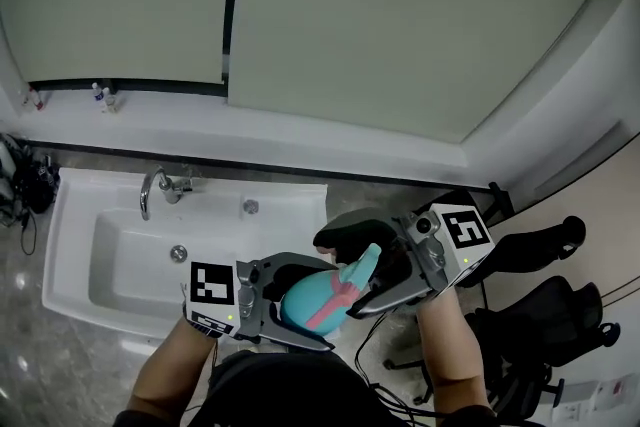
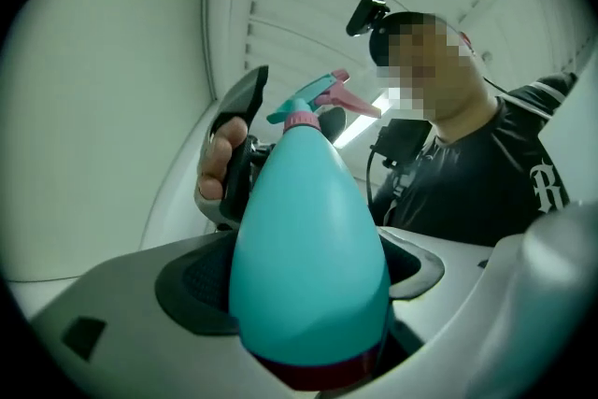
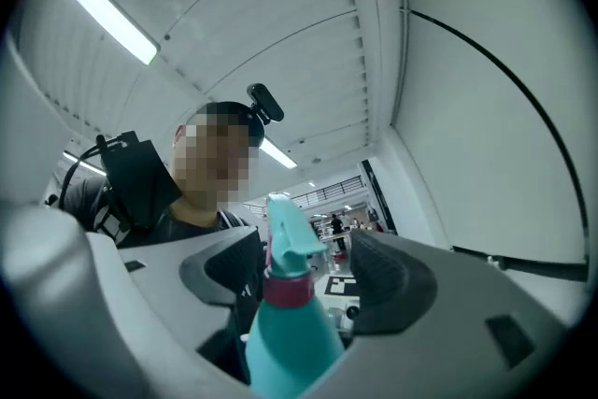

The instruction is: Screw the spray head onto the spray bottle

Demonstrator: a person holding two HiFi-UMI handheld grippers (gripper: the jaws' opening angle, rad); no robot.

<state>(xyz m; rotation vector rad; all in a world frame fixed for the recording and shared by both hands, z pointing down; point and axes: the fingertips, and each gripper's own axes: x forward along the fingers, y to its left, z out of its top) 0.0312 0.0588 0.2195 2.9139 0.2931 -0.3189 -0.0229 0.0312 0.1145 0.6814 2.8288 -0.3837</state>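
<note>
A teal spray bottle (image 1: 312, 303) with a pink collar lies tilted between both grippers at the head view's bottom centre. My left gripper (image 1: 300, 303) is shut on its fat body (image 2: 308, 257), the pads pressing both sides. The spray head (image 1: 362, 265), teal with a pink trigger, sits on the bottle's neck and points up and right. My right gripper (image 1: 366, 265) stands open around that head. In the right gripper view the spray head (image 3: 283, 238) rises between the two black pads (image 3: 388, 280) with a gap on each side. The right gripper's jaw (image 2: 245, 107) shows behind the bottle.
A white sink (image 1: 75, 245) with a faucet (image 1: 160, 187) lies to the left below the grippers. A black office chair (image 1: 540, 315) and cables stand at the right. Small bottles (image 1: 102, 96) sit on the window ledge. A person in a dark shirt (image 2: 486, 182) is close behind.
</note>
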